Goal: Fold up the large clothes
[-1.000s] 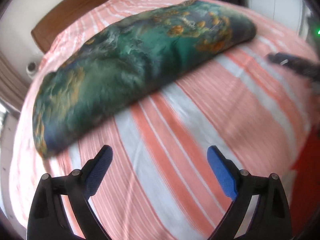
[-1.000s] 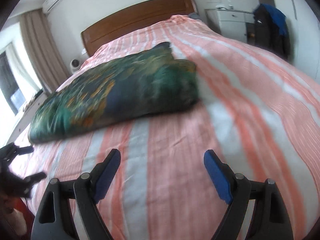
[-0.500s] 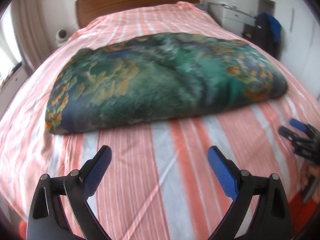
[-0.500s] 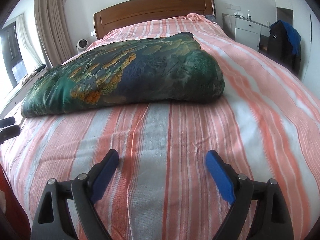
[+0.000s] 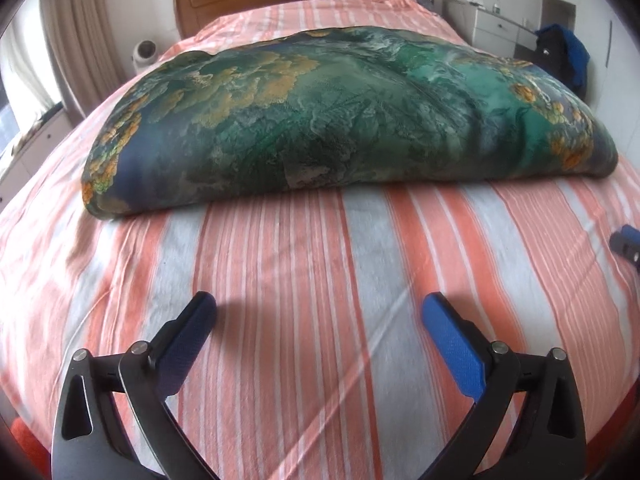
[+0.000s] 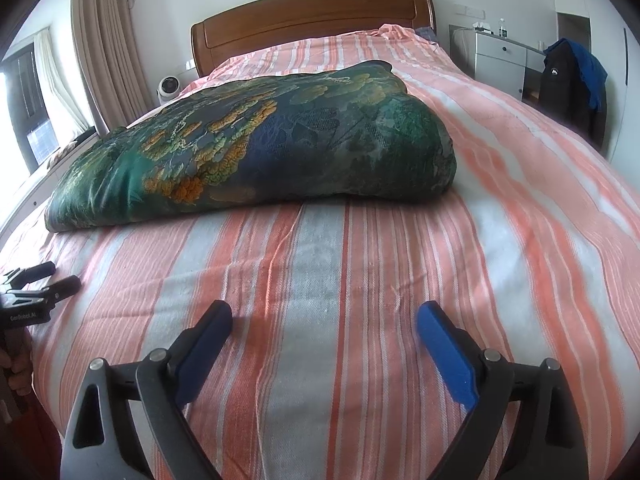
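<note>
A folded green, blue and gold patterned cloth (image 5: 344, 120) lies across the middle of the bed, also in the right wrist view (image 6: 256, 148). My left gripper (image 5: 318, 312) is open and empty, low over the striped sheet in front of the cloth. My right gripper (image 6: 324, 316) is open and empty, over the sheet in front of the cloth's right half. The right gripper shows at the right edge of the left wrist view (image 5: 626, 240). The left gripper shows at the left edge of the right wrist view (image 6: 40, 280).
The bed has an orange, white and grey striped sheet (image 5: 360, 280) and a wooden headboard (image 6: 316, 16). A white dresser (image 6: 500, 60) and a dark jacket (image 6: 568, 80) stand at the right. A small fan (image 6: 168, 88) and curtains (image 6: 104, 40) are at the left.
Both grippers swung to face the bed squarely and moved closer to the cloth's front edge. Both stayed open. The cloth has not moved.
</note>
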